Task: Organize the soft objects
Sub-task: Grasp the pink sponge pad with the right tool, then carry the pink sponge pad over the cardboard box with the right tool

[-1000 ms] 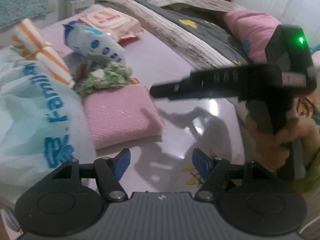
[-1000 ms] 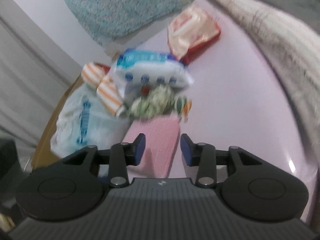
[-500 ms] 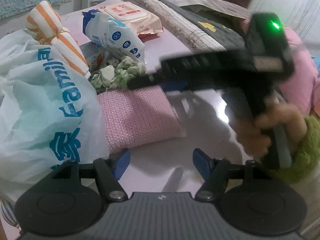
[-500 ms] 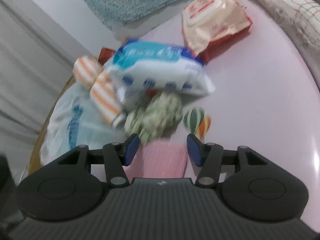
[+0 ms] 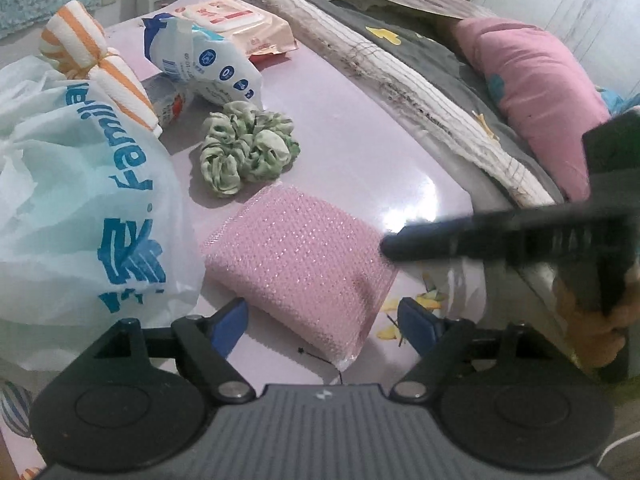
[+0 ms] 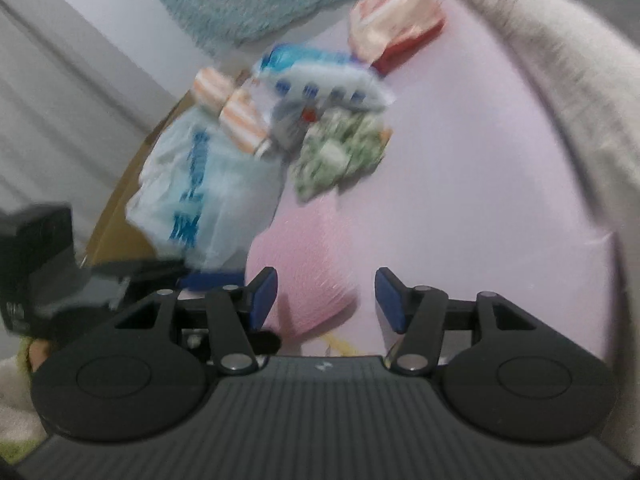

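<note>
The pink sponge [image 5: 298, 258] lies flat on the glossy lilac table [image 5: 360, 148], and everything else is best placed from it. On its left side the white bag [image 5: 80, 216] with blue print bulges right up against it, closing that side. Just past its far edge sits the green scrunchie [image 5: 246, 148], near but apart. Beyond the scrunchie lie the blue-and-white pack [image 5: 204, 66], the orange-striped roll [image 5: 90, 62] leaning on the bag, and farthest off the pink wipes pack [image 5: 240, 18]. To the right of the sponge and scrunchie the table is bare and shiny up to the folded blanket [image 5: 420, 92] that runs along the table's far-right edge, with a pink pillow [image 5: 536, 92] behind it; that strip is the open room.

The left gripper [image 5: 320, 320] hangs over the sponge's near corner, its jaws opening, blue pads well apart on either side of the corner and not pressing on it. The right gripper [image 6: 326, 298] comes in from the sponge's right side; its fingers are apart with the sponge's edge seen between them, untouched as far as the blurred view lets one tell. In the left wrist view one black finger [image 5: 500, 242] of it reaches across to the sponge's right edge, a hand [image 5: 592, 320] gripping its handle.
</note>
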Motion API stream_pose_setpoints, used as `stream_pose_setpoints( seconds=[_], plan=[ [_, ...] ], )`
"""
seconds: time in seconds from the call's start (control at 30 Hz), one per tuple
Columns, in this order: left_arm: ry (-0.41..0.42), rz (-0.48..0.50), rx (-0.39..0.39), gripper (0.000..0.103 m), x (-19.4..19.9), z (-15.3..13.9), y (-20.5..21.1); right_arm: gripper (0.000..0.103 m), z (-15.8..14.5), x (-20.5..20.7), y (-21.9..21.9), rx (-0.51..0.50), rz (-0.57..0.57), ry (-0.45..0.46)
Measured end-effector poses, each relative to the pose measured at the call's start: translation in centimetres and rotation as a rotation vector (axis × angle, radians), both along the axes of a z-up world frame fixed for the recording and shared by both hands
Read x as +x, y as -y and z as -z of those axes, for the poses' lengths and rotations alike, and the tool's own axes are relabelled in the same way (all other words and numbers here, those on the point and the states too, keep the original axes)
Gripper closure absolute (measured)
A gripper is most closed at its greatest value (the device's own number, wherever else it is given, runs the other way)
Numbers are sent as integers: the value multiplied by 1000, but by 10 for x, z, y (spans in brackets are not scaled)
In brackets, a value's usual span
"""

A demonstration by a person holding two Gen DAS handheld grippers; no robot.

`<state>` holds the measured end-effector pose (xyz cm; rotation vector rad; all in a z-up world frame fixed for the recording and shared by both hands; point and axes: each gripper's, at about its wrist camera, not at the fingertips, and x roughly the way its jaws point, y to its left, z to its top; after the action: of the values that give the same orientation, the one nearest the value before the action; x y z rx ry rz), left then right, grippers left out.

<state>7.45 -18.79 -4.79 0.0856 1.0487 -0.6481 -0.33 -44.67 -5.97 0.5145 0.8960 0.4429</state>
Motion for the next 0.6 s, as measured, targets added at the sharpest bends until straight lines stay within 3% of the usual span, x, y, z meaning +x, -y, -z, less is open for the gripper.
stream_pose_setpoints(
  seconds=[0.13, 0.3, 0.6],
  plan=[
    [9, 2, 6, 20, -1, 1, 4, 49, 0, 14, 6, 31, 46, 29],
    [6, 5, 4, 28, -1, 5, 10, 57, 24, 33, -12, 47, 24, -34],
    [77, 51, -9, 27, -20, -13, 13, 65, 14, -7, -7, 136, 122, -26]
  ],
)
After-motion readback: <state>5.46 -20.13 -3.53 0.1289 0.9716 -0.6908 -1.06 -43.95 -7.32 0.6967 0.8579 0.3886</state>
